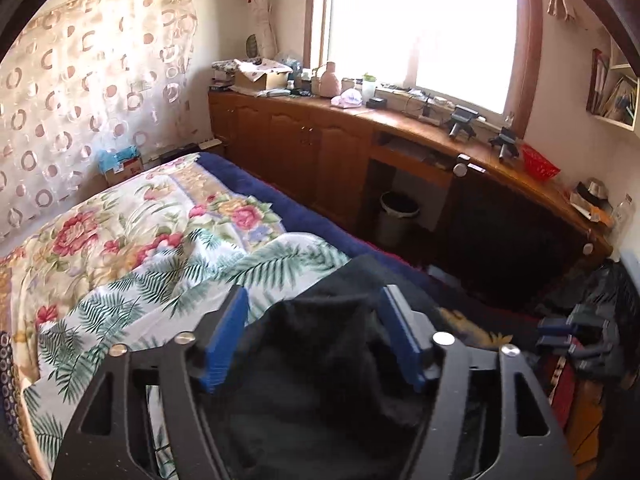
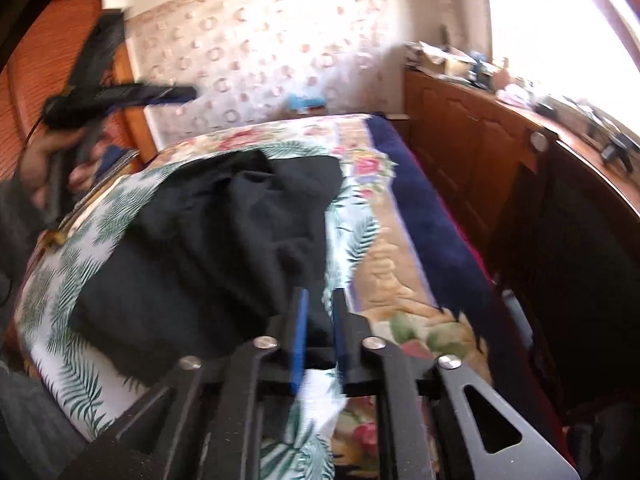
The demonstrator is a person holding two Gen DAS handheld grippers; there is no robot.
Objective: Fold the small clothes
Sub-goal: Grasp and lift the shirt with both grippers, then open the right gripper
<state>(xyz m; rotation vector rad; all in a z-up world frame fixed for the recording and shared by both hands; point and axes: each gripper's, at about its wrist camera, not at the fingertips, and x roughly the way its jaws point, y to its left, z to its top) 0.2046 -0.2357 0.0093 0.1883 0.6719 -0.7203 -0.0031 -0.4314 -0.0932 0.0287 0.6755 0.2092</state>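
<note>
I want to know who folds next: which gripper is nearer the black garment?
Right. The right gripper sits at the black garment's near edge; the left gripper is raised above it.

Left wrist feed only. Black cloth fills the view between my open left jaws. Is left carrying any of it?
Observer: No. The right wrist view shows the left gripper held above the bed in a hand, with nothing hanging from it.
Operator: Right jaws?
Observer: The right gripper has its jaws a narrow gap apart, and the near edge of the black garment shows in that gap.
Operator: Garment flat?
Observer: No. It lies rumpled, with thick folds, on the palm-leaf sheet.
</note>
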